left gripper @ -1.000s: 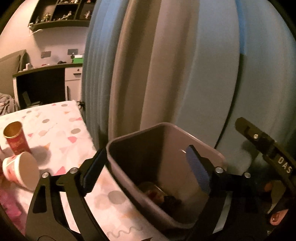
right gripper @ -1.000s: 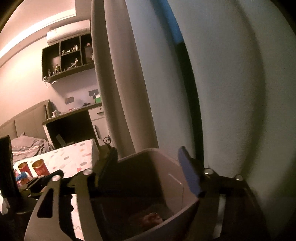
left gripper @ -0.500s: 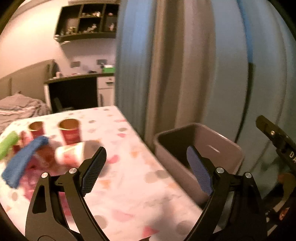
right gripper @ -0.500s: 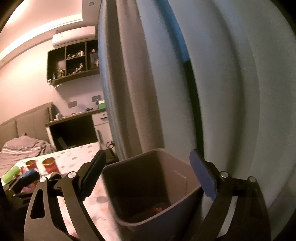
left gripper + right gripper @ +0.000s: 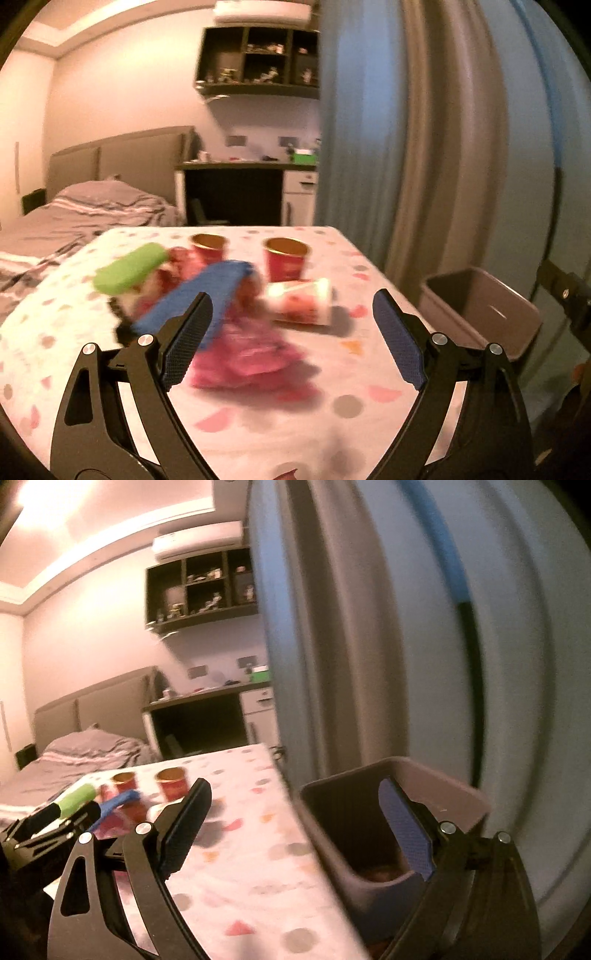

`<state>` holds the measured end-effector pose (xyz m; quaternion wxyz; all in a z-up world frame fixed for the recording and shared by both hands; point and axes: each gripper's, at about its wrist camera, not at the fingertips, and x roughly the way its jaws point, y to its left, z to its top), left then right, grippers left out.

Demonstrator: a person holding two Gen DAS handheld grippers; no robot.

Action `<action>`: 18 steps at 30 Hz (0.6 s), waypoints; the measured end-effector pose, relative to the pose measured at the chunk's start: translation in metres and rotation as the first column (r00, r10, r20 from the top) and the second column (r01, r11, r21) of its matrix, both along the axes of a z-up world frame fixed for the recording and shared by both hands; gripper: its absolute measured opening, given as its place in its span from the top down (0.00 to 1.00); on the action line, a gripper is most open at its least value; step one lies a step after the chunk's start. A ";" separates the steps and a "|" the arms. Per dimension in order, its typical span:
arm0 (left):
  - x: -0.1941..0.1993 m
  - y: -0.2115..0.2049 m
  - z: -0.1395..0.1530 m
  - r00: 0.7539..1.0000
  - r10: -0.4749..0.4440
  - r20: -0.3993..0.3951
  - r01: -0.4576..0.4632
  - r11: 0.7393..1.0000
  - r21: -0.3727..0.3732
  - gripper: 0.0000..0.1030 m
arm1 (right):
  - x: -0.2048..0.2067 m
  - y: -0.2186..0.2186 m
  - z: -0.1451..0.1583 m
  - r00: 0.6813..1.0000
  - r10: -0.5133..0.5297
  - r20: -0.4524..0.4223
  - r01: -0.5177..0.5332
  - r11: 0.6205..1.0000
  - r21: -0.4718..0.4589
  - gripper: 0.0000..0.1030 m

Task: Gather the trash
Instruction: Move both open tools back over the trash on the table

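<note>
Left gripper [image 5: 291, 336] spread wide, empty, lined up on the trash pile [image 5: 236, 332] mid-frame: pink wrapper, tipped cup [image 5: 301, 301]. Right gripper [image 5: 295, 827] also gaping, empty, over the bin [image 5: 391, 823] at lower right, likely just parked there.

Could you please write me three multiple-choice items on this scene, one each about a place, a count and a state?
1. Where is the trash bin?
A. on the bed
B. beside the table's right edge, by the curtain
C. on the desk

2. How many red cups stand upright on the table?
A. two
B. four
C. none

3. How is the left gripper?
A. shut on a cup
B. shut on a wrapper
C. open, holding nothing

Answers: 1 B, the bin sits off the table edge before the curtain. 2 A, one red cup and another stand upright; a white cup lies on its side. 3 C, its jaws are spread with nothing between them.
</note>
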<state>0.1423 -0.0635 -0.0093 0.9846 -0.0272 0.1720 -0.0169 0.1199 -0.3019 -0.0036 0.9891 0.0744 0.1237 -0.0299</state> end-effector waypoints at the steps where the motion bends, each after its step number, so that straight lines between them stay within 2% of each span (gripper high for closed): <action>1: -0.004 0.009 0.000 1.000 0.022 0.007 -0.023 1.000 0.005 0.15 | 0.001 0.008 -0.001 1.000 0.019 -0.003 -0.019 1.000 -0.002 0.14; 7: -0.017 0.056 -0.001 0.993 0.122 -0.004 -0.122 0.992 -0.013 0.16 | 0.007 0.057 -0.005 0.992 0.125 -0.027 -0.125 0.992 -0.008 0.14; 18: -0.034 0.102 -0.003 0.980 0.201 -0.008 -0.201 0.978 -0.045 0.16 | 0.016 0.124 -0.018 0.961 0.257 -0.102 -0.264 0.963 -0.061 0.14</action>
